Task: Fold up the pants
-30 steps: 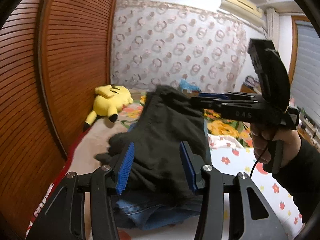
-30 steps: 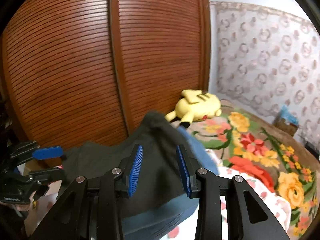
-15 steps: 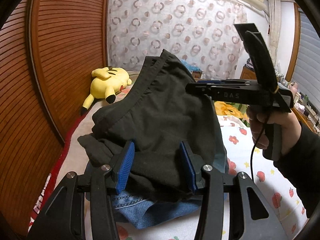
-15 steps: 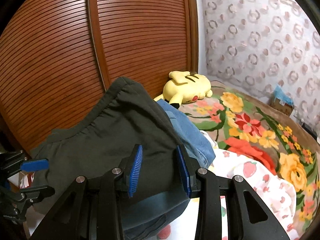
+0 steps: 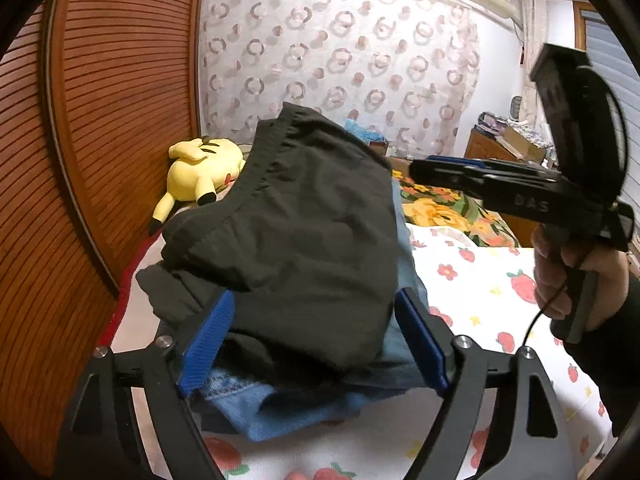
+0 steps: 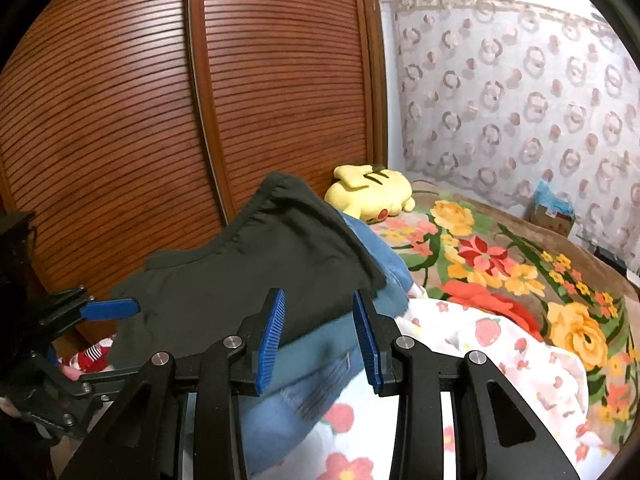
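Folded dark grey pants (image 5: 296, 240) lie on top of a pile of blue jeans (image 5: 280, 404) on the bed. They show in the right wrist view too (image 6: 240, 280). My left gripper (image 5: 316, 340) is open, its blue pads either side of the near edge of the pants, not touching them. My right gripper (image 6: 320, 332) is open over the pile's right edge and holds nothing. It shows from the side in the left wrist view (image 5: 472, 176). The left gripper shows at the left in the right wrist view (image 6: 100, 312).
A yellow plush toy (image 5: 200, 172) lies behind the pile by the brown slatted wardrobe (image 6: 200, 100). A strawberry-print sheet (image 5: 480, 280) and a flowered blanket (image 6: 500, 264) cover the bed. A wooden cabinet (image 5: 496, 152) stands far right.
Both grippers have let go of the dark pants. The left jaws have opened wider, and the right gripper has drawn back to the right. The pants have settled on the jeans pile.
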Demonstrator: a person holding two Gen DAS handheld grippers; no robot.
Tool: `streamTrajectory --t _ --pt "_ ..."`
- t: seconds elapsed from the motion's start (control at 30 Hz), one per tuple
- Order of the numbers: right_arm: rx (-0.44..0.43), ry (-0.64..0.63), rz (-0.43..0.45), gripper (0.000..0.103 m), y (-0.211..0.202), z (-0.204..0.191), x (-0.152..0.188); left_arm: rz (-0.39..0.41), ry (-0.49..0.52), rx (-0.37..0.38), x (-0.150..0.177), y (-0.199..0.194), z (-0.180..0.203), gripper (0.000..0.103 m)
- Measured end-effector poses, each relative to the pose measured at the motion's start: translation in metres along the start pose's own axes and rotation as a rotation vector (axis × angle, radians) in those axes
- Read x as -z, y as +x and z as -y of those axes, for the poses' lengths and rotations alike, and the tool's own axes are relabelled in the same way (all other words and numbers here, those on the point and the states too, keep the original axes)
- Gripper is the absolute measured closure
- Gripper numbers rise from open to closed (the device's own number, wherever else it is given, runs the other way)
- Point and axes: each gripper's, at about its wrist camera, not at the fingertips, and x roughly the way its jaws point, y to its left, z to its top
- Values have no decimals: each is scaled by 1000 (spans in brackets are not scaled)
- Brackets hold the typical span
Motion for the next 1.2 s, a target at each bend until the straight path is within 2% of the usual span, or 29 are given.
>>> streamTrajectory --t 0.17,0.5,0.57,0.83,1.0,1.1,1.2 --pt "24 2 12 66 -23 -10 12 2 8 -8 3 -6 6 20" --pt "78 29 21 40 -50 -29 29 44 15 -15 9 -30 12 20" --pt "86 38 22 38 -55 -33 32 51 18 -27 10 -34 13 20" --pt "155 56 35 36 -72 -54 46 75 33 -22 14 -50 19 20" --pt "154 58 37 36 -84 -68 57 54 24 -58 18 -49 21 20" --pt "162 53 38 36 -93 -74 63 67 24 -76 23 -52 24 20" --pt "167 58 40 36 -102 -82 68 72 31 -66 26 -56 28 20"
